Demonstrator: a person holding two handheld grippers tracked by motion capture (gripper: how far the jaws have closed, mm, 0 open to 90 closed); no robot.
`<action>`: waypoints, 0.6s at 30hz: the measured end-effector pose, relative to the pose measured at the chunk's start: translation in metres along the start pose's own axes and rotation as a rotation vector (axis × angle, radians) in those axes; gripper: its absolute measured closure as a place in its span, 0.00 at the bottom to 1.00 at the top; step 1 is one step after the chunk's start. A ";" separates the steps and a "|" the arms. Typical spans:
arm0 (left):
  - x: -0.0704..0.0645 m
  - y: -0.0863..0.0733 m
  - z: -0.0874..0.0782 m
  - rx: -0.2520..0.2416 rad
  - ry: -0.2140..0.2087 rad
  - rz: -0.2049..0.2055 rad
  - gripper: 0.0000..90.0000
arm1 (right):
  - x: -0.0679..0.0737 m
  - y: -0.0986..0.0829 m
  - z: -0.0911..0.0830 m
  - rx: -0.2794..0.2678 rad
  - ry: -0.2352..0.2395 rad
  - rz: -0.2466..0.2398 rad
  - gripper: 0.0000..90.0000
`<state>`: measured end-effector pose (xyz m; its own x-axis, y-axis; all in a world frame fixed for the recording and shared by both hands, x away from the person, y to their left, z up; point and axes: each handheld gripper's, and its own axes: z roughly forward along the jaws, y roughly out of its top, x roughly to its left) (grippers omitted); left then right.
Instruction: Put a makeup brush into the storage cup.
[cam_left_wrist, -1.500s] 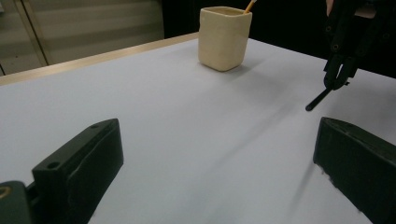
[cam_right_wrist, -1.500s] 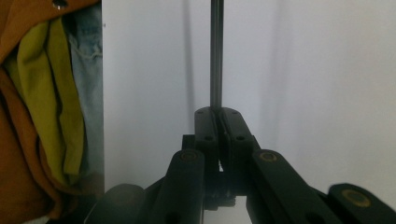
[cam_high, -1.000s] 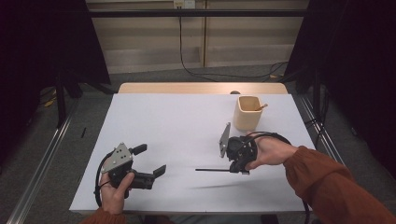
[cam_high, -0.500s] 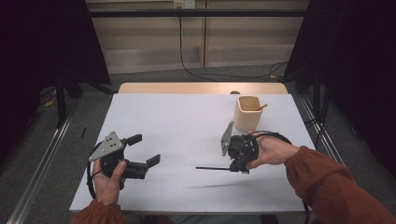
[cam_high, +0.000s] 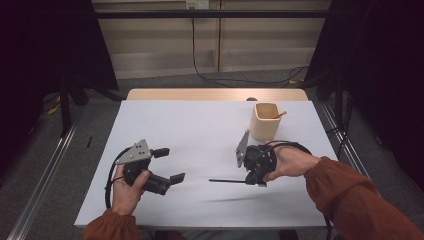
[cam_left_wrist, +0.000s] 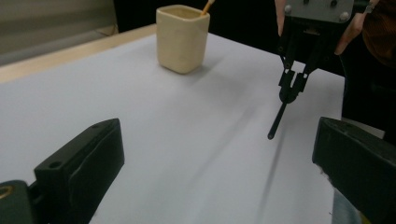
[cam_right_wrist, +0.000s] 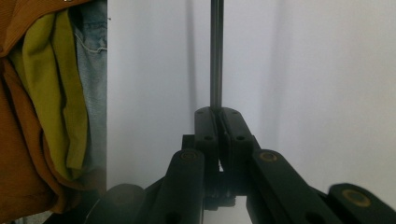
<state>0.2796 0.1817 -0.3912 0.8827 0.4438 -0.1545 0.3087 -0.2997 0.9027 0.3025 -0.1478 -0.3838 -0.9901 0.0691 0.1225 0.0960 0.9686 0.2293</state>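
My right gripper (cam_high: 248, 181) is shut on a thin black pen (cam_high: 226, 181) and holds it level above the white table, its tip toward the left. In the right gripper view the pen (cam_right_wrist: 216, 51) runs straight up from the closed jaws. In the left gripper view the right gripper (cam_left_wrist: 290, 91) hangs at the upper right with the pen (cam_left_wrist: 277, 121) slanting down from it. My left gripper (cam_high: 169, 165) is open and holds nothing, hovering over the table's front left. A cream cup (cam_high: 264, 120) with an orange stick in it stands at the back right; the left gripper view also shows the cup (cam_left_wrist: 181, 38).
The white table (cam_high: 200, 125) has a wooden strip along its far edge. Cables lie on the floor behind it and dark curtains hang at both sides. At the left of the right gripper view are the person's clothes (cam_right_wrist: 56, 93), past the table's front edge.
My left gripper has moved up and away from the front edge, toward the left middle of the table. The right gripper and pen have barely shifted.
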 end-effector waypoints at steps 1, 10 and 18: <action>0.000 0.002 0.003 0.009 0.007 0.001 0.02 | 0.000 0.001 0.001 0.007 0.004 0.000 0.96; -0.006 0.017 0.020 0.091 -0.072 0.050 0.02 | 0.000 0.002 0.003 0.013 0.010 -0.011 0.96; -0.015 0.033 0.040 0.189 -0.147 0.134 0.03 | 0.000 0.003 0.004 0.022 0.011 -0.013 0.96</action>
<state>0.2907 0.1309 -0.3754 0.9578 0.2665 -0.1080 0.2344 -0.5058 0.8302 0.3025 -0.1439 -0.3867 -0.9900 0.0540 0.1303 0.0807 0.9745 0.2092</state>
